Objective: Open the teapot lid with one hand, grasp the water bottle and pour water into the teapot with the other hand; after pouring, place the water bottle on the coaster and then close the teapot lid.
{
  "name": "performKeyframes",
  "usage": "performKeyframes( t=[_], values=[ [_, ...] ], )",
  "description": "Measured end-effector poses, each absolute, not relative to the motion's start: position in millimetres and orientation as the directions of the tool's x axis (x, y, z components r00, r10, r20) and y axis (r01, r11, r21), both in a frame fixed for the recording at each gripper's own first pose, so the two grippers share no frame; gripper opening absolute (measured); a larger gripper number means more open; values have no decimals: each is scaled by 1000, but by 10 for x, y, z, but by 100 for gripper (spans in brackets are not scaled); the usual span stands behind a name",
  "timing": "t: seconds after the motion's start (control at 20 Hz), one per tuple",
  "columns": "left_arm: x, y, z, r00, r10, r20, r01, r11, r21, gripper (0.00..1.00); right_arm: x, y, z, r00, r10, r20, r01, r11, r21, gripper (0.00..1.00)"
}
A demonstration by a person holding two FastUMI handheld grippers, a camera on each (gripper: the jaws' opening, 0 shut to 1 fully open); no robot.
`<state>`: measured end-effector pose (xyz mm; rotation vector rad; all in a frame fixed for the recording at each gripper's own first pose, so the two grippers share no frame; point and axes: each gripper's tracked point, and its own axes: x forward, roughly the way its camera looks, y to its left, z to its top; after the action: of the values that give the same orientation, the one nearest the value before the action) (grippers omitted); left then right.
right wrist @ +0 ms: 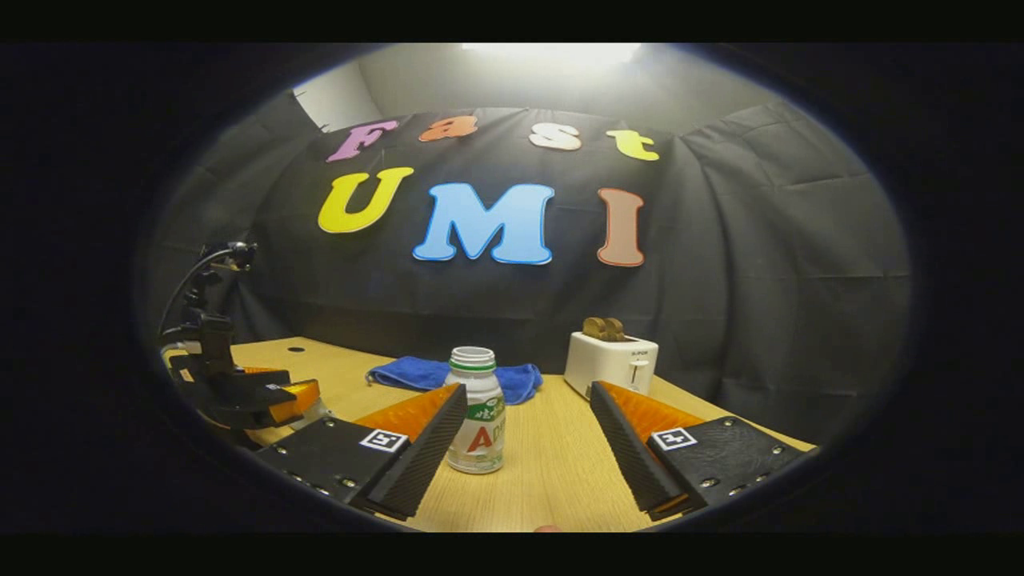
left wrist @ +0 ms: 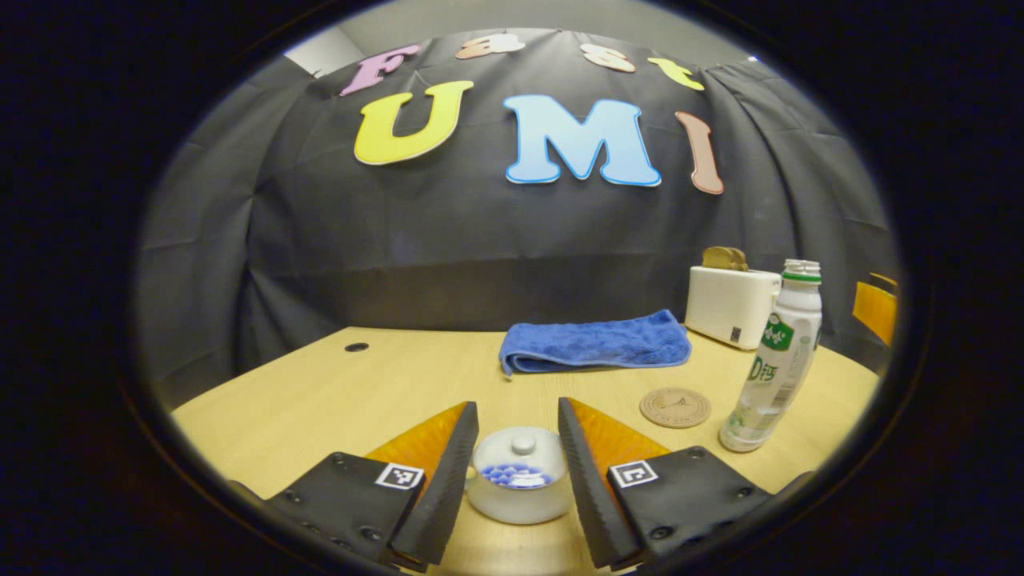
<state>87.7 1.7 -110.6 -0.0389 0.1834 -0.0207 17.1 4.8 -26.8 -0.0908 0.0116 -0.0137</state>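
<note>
Teapot between spread left fingers, untouched.

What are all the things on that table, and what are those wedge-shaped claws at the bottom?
teapot: one, white with blue pattern, lid on, near edge, between the left gripper's fingers
water bottle: one, clear with green label, uncapped, upright, right of the coaster
coaster: one, tan, round, flat, bare
towel: one, blue, folded, back centre
toaster: one, white, toast inside, back right
table: one, light wood
left gripper: one, open around the teapot
right gripper: one, open, near the water bottle
</note>
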Motion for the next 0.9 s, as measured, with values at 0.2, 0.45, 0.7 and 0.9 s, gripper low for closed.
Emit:
performKeyframes(
  t=[0.2,0.45,0.7,0.9],
  values=[
    [922,18,-1163,983,-19,-185,14,999,-29,63,213,6,-366,999,-21,-33,18,997,-81,95],
    [976,2,-1163,984,-21,-178,21,1000,-4,47,254,-65,-457,998,-35,-57,32,998,-57,95],
    [998,-55,-1147,983,-30,-179,34,999,21,22,223,-91,-462,997,-43,-60,39,997,-64,95],
    [1007,-43,-1105,985,-48,-168,45,999,-21,17,234,-24,-526,997,-10,-75,7,999,-47,95]
  ],
)
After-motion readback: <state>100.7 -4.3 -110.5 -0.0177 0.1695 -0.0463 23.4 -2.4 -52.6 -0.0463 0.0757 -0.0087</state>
